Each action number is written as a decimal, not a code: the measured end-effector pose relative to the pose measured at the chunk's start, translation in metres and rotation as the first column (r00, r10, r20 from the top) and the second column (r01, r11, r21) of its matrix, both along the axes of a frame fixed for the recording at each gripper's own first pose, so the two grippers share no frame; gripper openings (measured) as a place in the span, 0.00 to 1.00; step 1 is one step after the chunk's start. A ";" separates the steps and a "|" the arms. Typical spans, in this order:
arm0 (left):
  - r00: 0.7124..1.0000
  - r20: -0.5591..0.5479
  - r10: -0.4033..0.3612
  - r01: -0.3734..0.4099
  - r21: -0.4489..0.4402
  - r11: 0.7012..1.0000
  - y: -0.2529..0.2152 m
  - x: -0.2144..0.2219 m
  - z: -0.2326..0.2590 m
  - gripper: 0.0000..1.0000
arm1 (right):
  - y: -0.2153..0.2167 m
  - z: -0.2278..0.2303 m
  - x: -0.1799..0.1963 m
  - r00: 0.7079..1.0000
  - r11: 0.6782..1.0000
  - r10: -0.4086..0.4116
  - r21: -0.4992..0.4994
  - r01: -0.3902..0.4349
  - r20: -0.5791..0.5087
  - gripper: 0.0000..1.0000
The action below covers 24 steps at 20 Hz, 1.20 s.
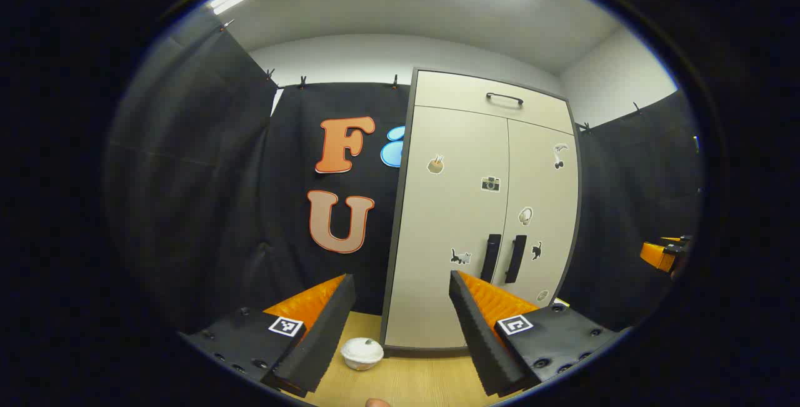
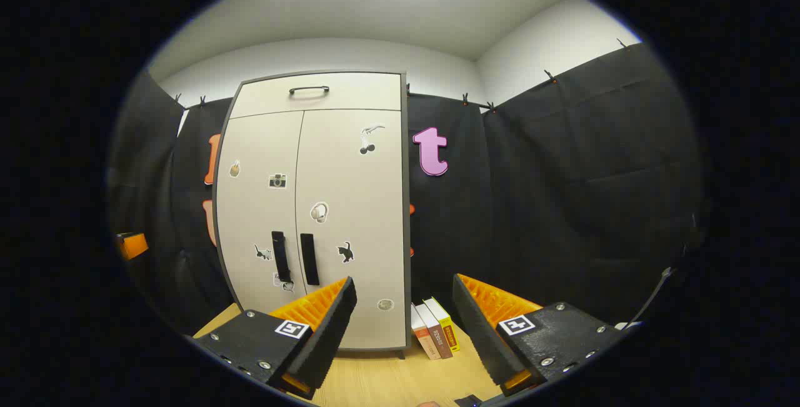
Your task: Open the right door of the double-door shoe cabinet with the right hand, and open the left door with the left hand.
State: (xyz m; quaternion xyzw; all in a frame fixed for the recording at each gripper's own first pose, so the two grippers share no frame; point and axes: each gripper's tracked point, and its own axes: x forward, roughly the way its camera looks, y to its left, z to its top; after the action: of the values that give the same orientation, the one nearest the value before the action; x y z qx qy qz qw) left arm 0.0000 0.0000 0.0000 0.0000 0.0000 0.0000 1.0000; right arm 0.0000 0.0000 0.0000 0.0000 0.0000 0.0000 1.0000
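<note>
Doors on the shoe cabinet (image 2: 315, 207) are both shut, and it stands at the back of the wooden floor against the black cloth wall. My first job is the right door (image 2: 353, 219): I'd bring the right gripper (image 2: 403, 326) up to the right handle (image 2: 309, 259), turn so the bar sits between the fingers, close squarely on it and pull out along the hinge arc, not straight back. The left handle (image 1: 490, 258) on the left door (image 1: 447, 226) sits just beside it, so I'd keep my approach narrow to avoid catching both bars. Right jaws stand wide apart, holding and touching nothing, well short of the cabinet. The left gripper (image 1: 400, 332) waits likewise, jaws spread and empty, with a small white bowl (image 1: 362, 352) on the floor below.
</note>
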 end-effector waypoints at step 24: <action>1.000 0.001 0.003 -0.003 0.030 1.000 -0.011 0.010 0.010 0.97 | 0.009 -0.014 0.024 0.999 0.999 0.032 -0.023 -0.033 -0.033 0.95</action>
State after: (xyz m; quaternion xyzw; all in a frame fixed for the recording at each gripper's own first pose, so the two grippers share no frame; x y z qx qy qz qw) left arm 0.0097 -0.0109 0.0102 0.0151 -0.0004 0.0015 0.9999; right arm 0.0244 0.0085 -0.0137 -0.0116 0.0165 0.0164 0.9997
